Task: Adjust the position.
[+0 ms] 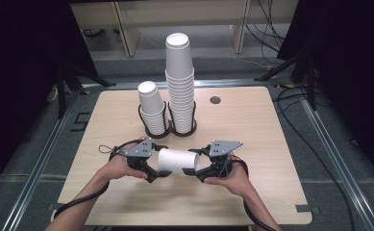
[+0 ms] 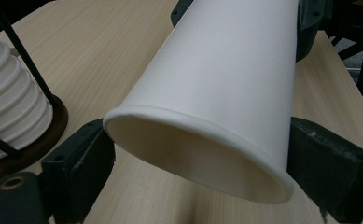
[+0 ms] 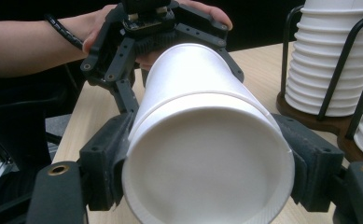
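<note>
A white paper cup [image 1: 177,161] lies on its side in the air just above the wooden table [image 1: 127,207], held between both grippers. My left gripper [image 1: 161,163] has its jaws against the two sides of the cup's open mouth [image 2: 193,163], pads touching the rolled rim. My right gripper [image 1: 195,164] is clamped on the cup's base end [image 3: 207,163], one black pad on each side. In the right gripper view the left gripper [image 3: 151,28] and the hand holding it sit at the cup's far end.
Two stacks of white cups stand in black wire holders at the back middle of the table: a tall stack [image 1: 180,82] and a shorter stack [image 1: 151,108] to its left. A dark round hole [image 1: 215,100] marks the tabletop. Cables trail on the floor at right.
</note>
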`<state>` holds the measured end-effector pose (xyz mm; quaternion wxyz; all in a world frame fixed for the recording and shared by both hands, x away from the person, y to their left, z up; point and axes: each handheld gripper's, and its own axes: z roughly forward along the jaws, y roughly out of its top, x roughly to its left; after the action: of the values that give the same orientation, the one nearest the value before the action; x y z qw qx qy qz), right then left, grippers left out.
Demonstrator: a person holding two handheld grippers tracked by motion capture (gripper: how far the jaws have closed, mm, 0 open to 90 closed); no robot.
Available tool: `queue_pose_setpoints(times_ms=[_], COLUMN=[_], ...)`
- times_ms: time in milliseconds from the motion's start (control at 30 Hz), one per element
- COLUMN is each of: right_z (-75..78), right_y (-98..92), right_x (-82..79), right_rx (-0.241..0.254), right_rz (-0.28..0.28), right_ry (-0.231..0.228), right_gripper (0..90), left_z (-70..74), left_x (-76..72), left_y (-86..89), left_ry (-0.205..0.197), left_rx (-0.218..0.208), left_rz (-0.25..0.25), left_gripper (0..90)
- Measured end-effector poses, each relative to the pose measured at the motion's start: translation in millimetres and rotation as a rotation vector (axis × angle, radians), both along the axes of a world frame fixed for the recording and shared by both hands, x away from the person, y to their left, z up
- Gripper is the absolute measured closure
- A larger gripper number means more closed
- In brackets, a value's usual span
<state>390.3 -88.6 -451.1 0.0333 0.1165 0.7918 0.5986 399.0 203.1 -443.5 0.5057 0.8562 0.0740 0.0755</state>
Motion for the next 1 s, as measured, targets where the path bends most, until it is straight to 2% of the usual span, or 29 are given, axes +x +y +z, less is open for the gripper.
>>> queue_pose_setpoints(times_ms=[100, 200, 267, 433, 467, 500, 733, 767, 867, 1000], right_z=[-1.1, -1.4, -1.3, -0.9, -0.8, -1.0, -2.1, -2.2, -1.8, -0.7], right_y=[0.8, 0.6, 0.3, -0.3, -0.4, -0.2, 0.2, 0.6, 1.1, 1.3], right_x=[-0.8, 0.0, 0.1, 0.4, -1.2, 0.4, 0.1, -0.7, 0.8, 1.0], right_rx=[0.004, 0.003, 0.001, 0.001, 0.001, 0.004, -0.005, -0.005, -0.002, -0.006], right_rz=[0.002, 0.003, -0.002, -0.007, -0.009, -0.004, -0.009, -0.008, 0.003, -0.010], right_ry=[0.018, 0.014, 0.012, 0.001, 0.025, 0.001, 0.007, 0.021, 0.005, 0.013], right_gripper=[27.1, 27.1, 27.1, 27.4, 27.4, 27.4, 27.2, 27.1, 26.7, 25.4], left_z=[0.5, 2.0, 2.7, 4.8, 4.8, 4.7, 4.6, 4.3, 4.7, 6.7], left_x=[0.3, -1.2, -0.2, -1.7, -1.7, -1.6, -0.1, -0.3, -0.7, -1.6], left_y=[1.1, 1.7, 2.2, 2.8, 2.9, 3.0, 3.6, 3.4, 3.8, 3.6], left_ry=[-0.023, -0.028, -0.042, -0.044, -0.045, -0.045, -0.046, -0.043, -0.045, -0.055], left_rx=[0.009, 0.014, 0.020, 0.025, 0.026, 0.026, 0.047, 0.040, 0.039, 0.056], left_rz=[-0.009, -0.005, -0.020, -0.013, -0.014, -0.016, -0.028, -0.028, -0.027, -0.032], left_gripper=[13.7, 15.8, 17.4, 19.9, 20.2, 20.4, 20.3, 20.3, 20.2, 20.5])
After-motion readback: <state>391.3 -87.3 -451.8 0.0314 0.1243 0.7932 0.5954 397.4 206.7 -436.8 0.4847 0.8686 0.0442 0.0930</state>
